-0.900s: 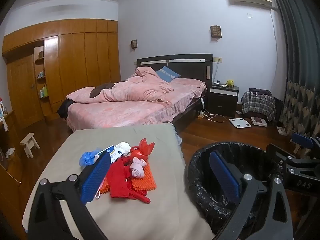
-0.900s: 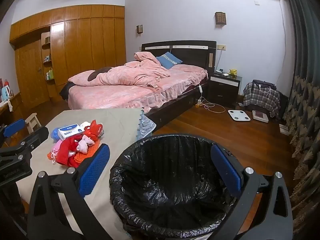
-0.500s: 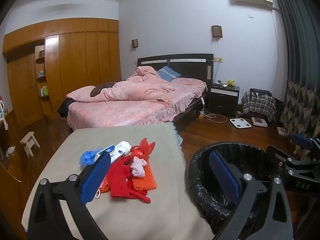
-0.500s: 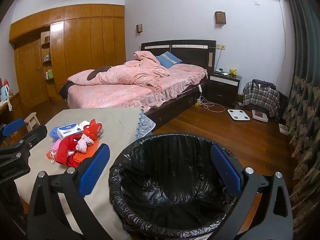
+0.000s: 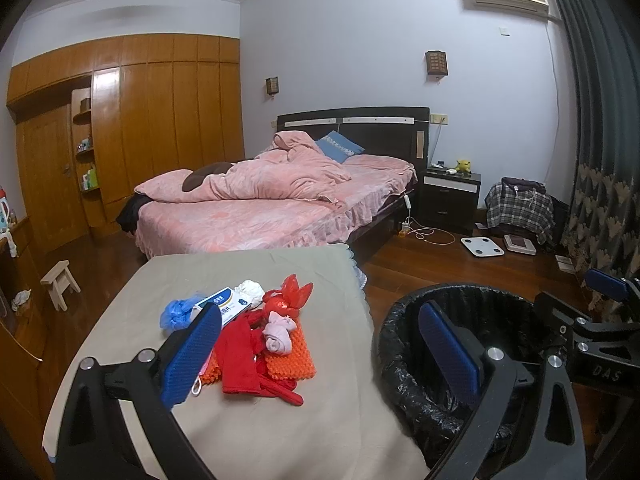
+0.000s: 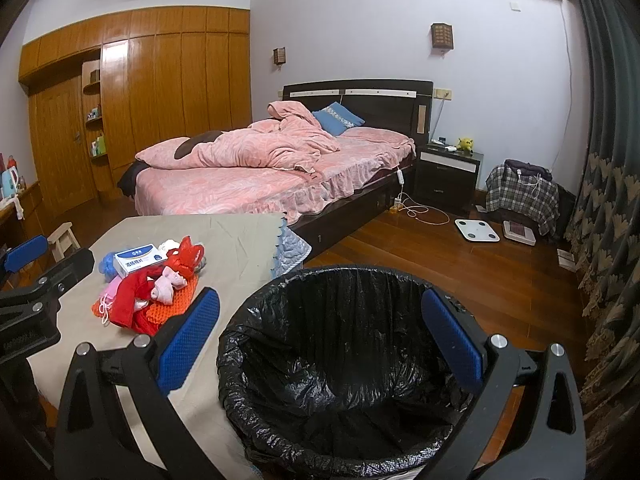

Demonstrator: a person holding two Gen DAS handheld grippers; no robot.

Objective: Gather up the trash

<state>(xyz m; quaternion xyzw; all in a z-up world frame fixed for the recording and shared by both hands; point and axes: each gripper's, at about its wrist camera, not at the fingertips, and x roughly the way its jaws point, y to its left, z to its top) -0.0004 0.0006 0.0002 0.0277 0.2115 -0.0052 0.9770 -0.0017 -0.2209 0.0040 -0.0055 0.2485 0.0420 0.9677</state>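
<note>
Trash pile [image 5: 256, 340] waiting mid-table, bin [image 6: 340, 364] off the right edge.

Soft, light scraps: cloth, a crumpled red bag [image 5: 288, 300], a stiffer box [image 5: 226, 306]; likely best pinched at a bunched fold. Left gripper [image 5: 320, 354] and right gripper [image 6: 320, 342] both spread, empty.

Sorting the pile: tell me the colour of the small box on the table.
The box is white with a blue band, clearest in the right wrist view.
</note>
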